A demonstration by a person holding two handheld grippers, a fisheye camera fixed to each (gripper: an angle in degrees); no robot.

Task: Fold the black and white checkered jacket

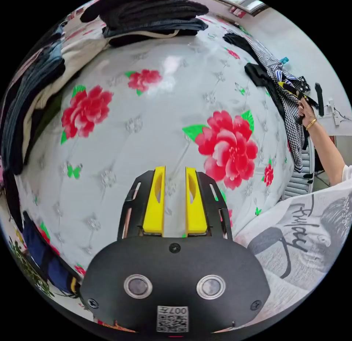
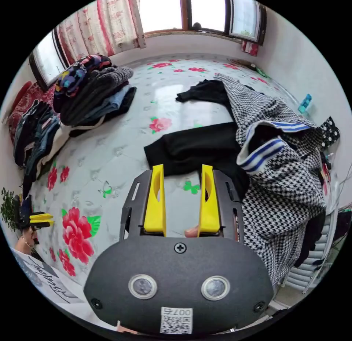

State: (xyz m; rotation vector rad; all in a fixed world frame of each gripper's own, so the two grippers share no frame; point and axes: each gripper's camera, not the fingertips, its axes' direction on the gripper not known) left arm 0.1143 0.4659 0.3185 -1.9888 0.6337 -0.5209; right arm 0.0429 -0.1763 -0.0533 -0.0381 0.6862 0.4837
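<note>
Both grippers held apart and empty above the flowered surface.

The left gripper (image 1: 175, 198) was seen with its yellow jaws slightly parted, nothing between them, over the floral sheet (image 1: 154, 135). The right gripper (image 2: 182, 199) was held with jaws spread wider, empty. Just right of it and beyond, the checkered jacket (image 2: 282, 179) was heaped over black cloth (image 2: 194, 146). Folded clothes (image 2: 95, 91) were stacked far left.

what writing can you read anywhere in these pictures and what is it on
white shirt: a cursive printed word, too warped to read surely
sticker on left tongs: square code and tiny characters, too small to read
sticker on right tongs: the same, too small
</note>
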